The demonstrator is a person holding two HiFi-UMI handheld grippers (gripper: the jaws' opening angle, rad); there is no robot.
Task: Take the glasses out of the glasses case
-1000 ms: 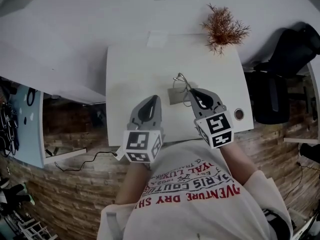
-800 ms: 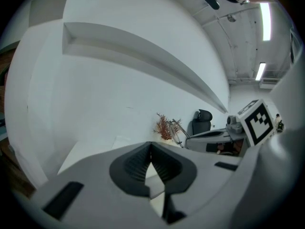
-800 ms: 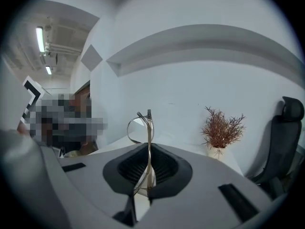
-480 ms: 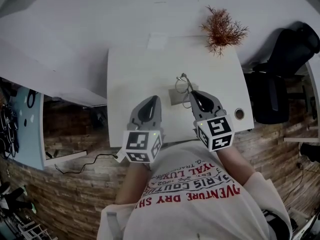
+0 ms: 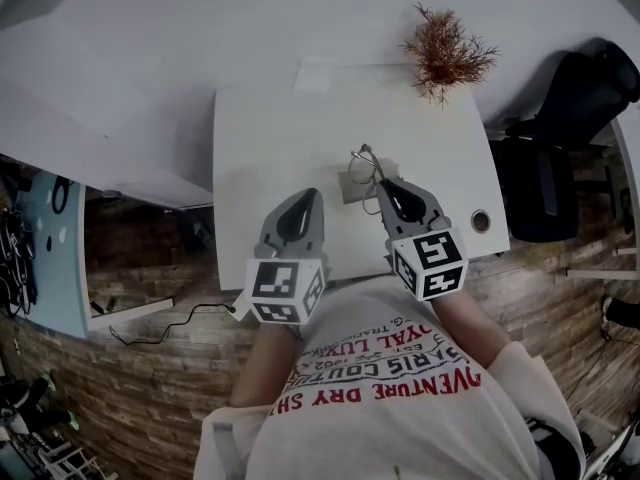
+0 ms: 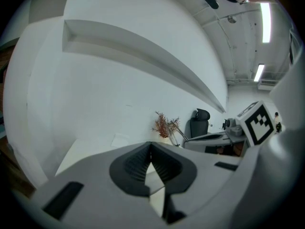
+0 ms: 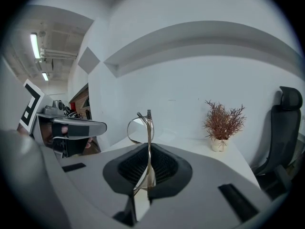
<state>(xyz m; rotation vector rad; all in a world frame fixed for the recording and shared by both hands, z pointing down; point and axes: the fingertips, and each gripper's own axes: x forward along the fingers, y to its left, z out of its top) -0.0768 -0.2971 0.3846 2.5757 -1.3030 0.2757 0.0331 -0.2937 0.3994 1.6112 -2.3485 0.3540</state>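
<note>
We see the right tool [image 5: 384,184] closed on a pair of thin wire-framed metal glasses [image 5: 364,162], its two jaws pressed against the frame from either side. In the right gripper view the glasses [image 7: 141,126] stand upright between the ribbed pads, one round lens rim rising above the tips. From the head view the glasses sit over the far edge of a flat grey rectangular glasses case [image 5: 352,192], which lies on the white counter [image 5: 270,138] just beside the right tool's tips; we cannot tell whether the frame touches the case. The left tool [image 5: 304,201] hangs over the near part of the counter, left of the case and apart from it. In the left gripper view its jaws meet at the tips with nothing between them. A dried reddish-brown plant in a small white pot [image 5: 446,52] stands at the counter's far right corner, well apart from both tools. A black office chair [image 5: 565,118] stands off the counter's right side
</note>
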